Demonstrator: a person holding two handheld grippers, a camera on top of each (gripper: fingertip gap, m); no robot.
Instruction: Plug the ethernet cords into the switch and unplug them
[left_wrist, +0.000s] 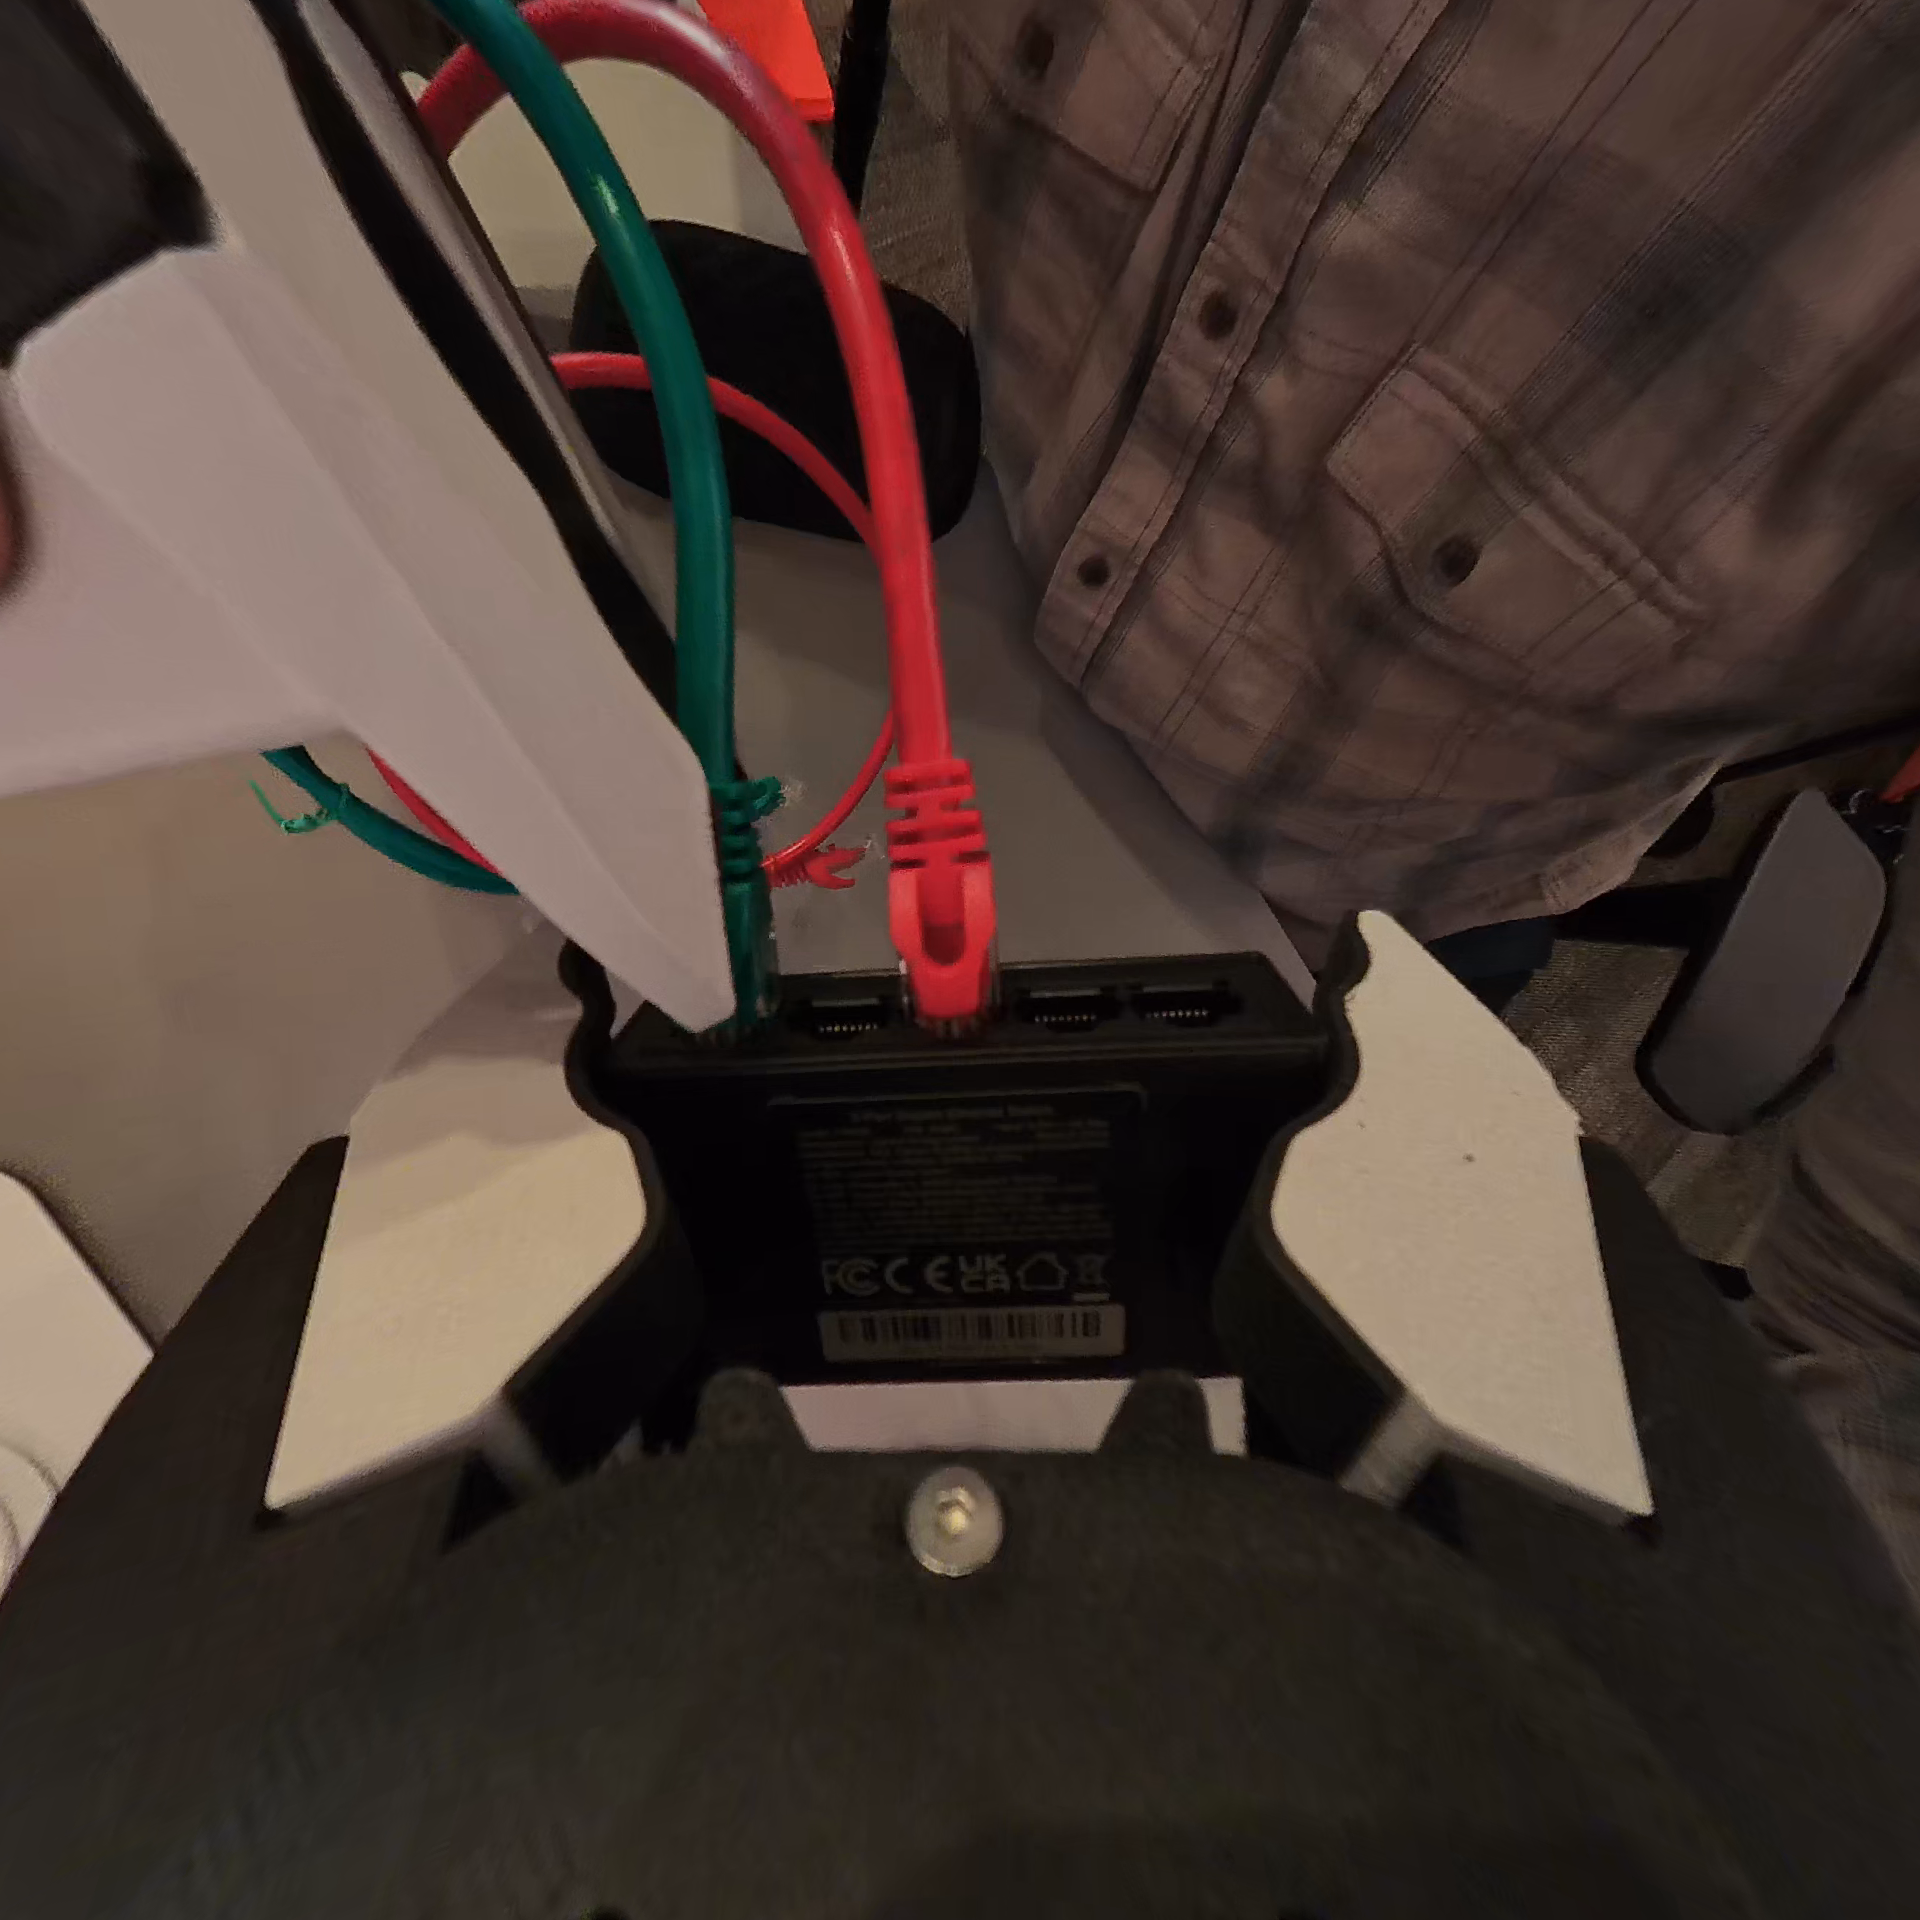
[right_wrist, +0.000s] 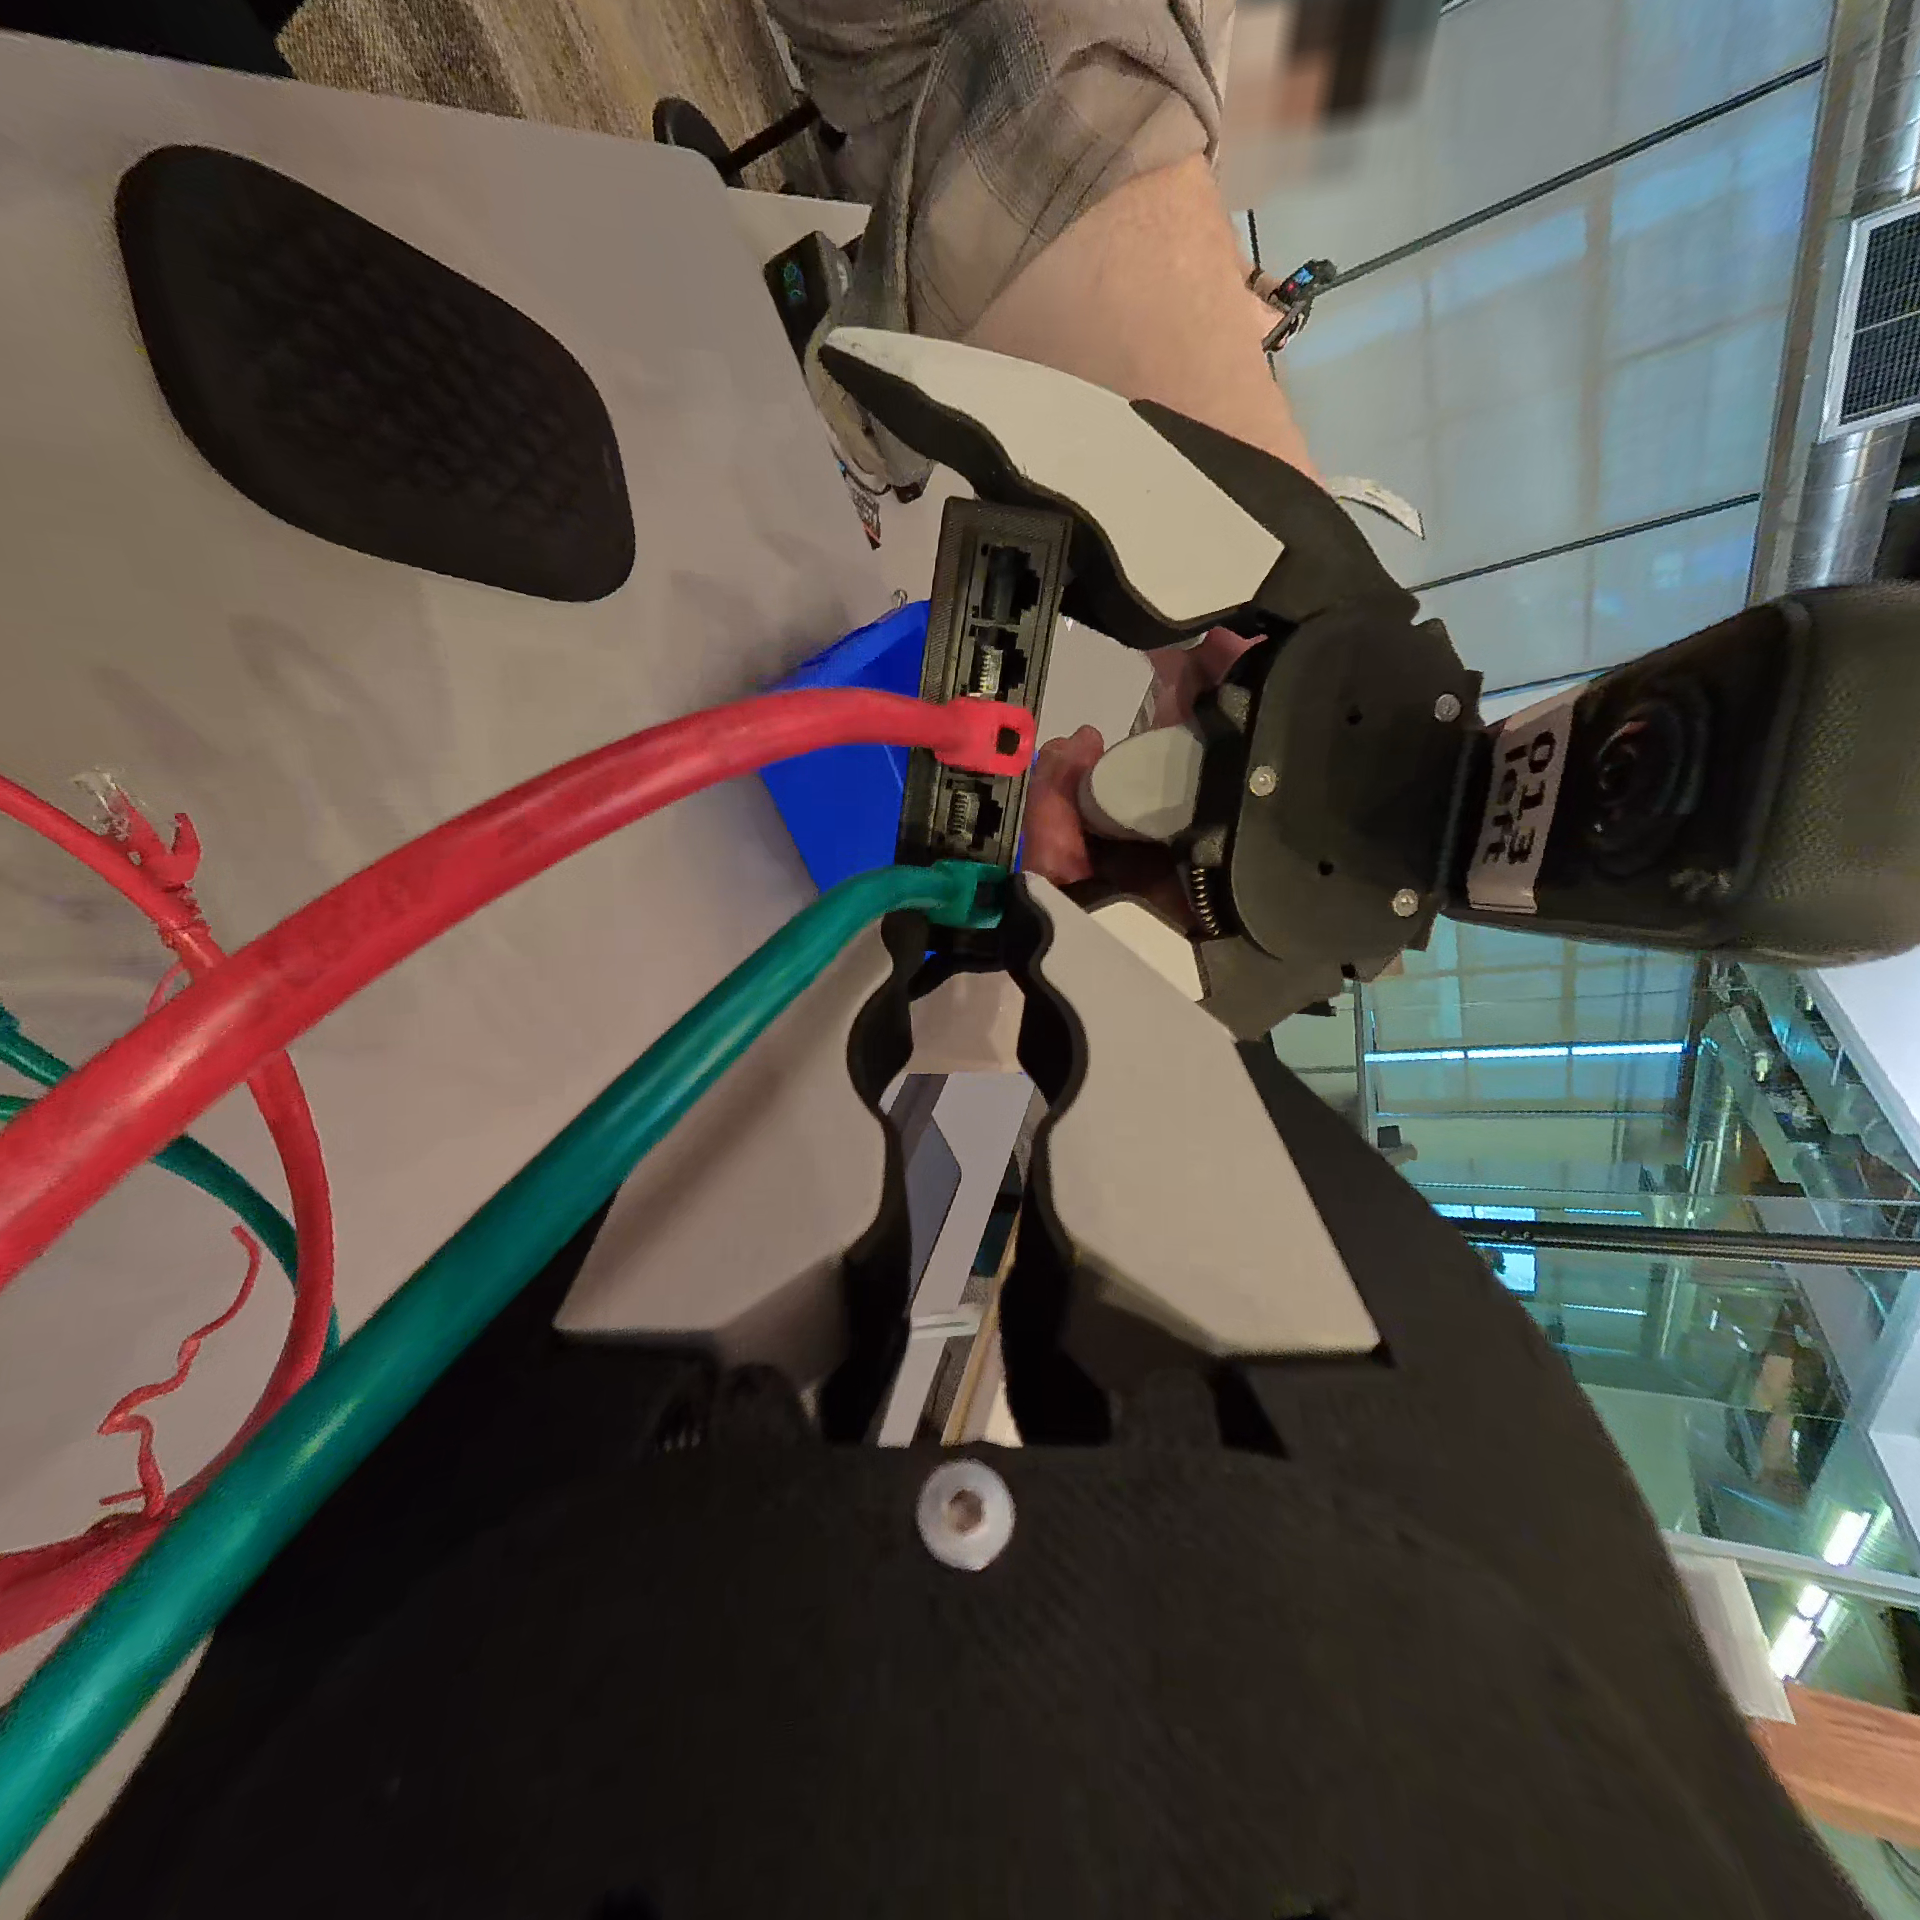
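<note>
My left gripper (left_wrist: 966, 982) is shut on the black switch (left_wrist: 956, 1195), holding it by its two sides above the table with the port row facing away. A green cord (left_wrist: 696, 468) sits in the leftmost port and a red cord (left_wrist: 914, 623) in the third port. In the right wrist view, my right gripper (right_wrist: 966, 940) is closed around the green cord's plug (right_wrist: 966, 899) at the lower end of the switch (right_wrist: 987, 623). The red plug (right_wrist: 987, 738) is seated two ports above. The right gripper's white finger (left_wrist: 468, 675) hides part of the green plug in the left wrist view.
A second thin red cord with a loose plug (right_wrist: 145, 831) lies on the white table (right_wrist: 312, 727). A black mesh oval pad (right_wrist: 364, 374) lies farther off. A blue object (right_wrist: 852, 748) is behind the switch. A person in a plaid shirt (left_wrist: 1455, 416) stands close on the right. There is about 4 centimetres between the tips of the two grippers.
</note>
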